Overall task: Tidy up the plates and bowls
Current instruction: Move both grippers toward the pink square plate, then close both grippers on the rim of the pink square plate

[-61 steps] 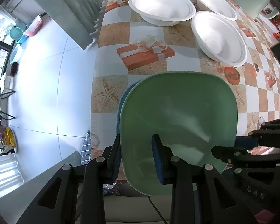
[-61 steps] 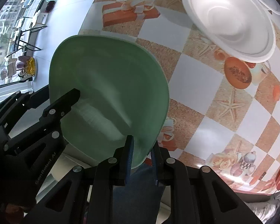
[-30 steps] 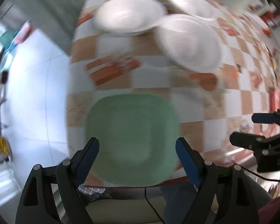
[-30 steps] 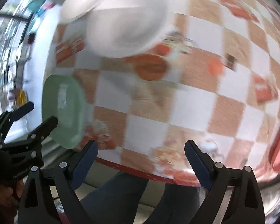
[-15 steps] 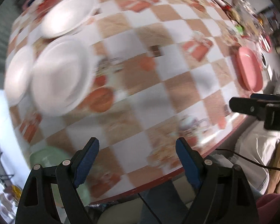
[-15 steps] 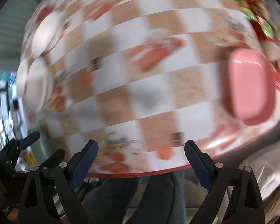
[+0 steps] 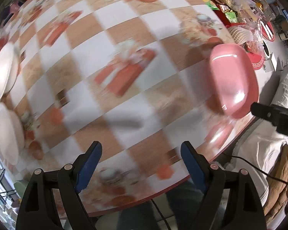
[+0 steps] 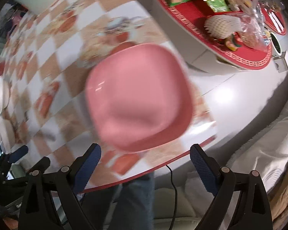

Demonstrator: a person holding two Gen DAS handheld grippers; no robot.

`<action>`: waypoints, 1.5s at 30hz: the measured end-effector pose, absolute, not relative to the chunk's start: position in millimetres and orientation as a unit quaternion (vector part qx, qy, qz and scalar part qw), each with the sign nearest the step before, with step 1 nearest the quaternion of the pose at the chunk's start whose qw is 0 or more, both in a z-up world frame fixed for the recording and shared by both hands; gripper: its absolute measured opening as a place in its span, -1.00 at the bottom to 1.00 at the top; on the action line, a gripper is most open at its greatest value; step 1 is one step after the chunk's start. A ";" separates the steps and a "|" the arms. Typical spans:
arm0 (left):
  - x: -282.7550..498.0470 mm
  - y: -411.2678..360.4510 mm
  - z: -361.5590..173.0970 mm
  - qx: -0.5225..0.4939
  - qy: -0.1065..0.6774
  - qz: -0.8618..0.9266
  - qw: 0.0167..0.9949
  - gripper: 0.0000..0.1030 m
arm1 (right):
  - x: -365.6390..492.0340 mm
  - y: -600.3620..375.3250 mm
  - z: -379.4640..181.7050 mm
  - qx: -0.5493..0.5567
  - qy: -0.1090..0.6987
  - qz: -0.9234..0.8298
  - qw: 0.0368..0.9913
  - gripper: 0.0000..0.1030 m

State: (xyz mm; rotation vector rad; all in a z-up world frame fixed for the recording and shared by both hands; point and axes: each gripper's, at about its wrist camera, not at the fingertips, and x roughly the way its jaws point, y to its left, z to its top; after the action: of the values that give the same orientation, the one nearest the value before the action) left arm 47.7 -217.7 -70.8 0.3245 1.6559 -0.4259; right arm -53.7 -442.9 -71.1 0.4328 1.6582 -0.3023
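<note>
The pink plate (image 8: 139, 99) is a rounded square with a raised rim and a shallow, glossy well that catches a few bright glints; motion blur softens its edges in both views. It lies on the tabletop (image 8: 53, 88) near the front edge at the right end, directly ahead of the right tool (image 8: 145, 160), whose blue-padded fingers (image 8: 202, 167) stand wide apart with nothing between them. The plate's near rim sits just beyond the fingertips; whether they touch cannot be told through the blur.

In the left wrist view the same pink plate (image 7: 233, 80) appears at the far right of the tabletop (image 7: 124, 44), well away from the left tool (image 7: 141, 156). That tool is also spread open and empty, hovering over the checked cloth, which is printed in white and tan squares with orange-red pictures. The tip of the right tool (image 7: 274, 113) pokes in just beside the plate's lower right edge.

White bowls (image 7: 4, 111) sit at the tabletop's far left side, well apart from the pink plate. A sliver of a green plate (image 7: 21, 186) shows at the lower left by the left tool's arm. Beyond the tabletop, a red table (image 8: 245, 55) carries packets and a white basket (image 8: 220, 26).
</note>
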 end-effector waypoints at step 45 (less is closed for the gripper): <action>62.8 -381.2 -139.5 0.152 0.726 -0.179 0.646 -0.44 | -31.7 -490.6 -129.3 0.160 0.744 -0.052 0.647 -0.52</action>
State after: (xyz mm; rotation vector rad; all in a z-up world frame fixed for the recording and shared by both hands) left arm 62.8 -381.2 -139.5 0.3448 1.6522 -0.4082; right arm -31.7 -490.6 -129.3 0.3637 1.6924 -0.1175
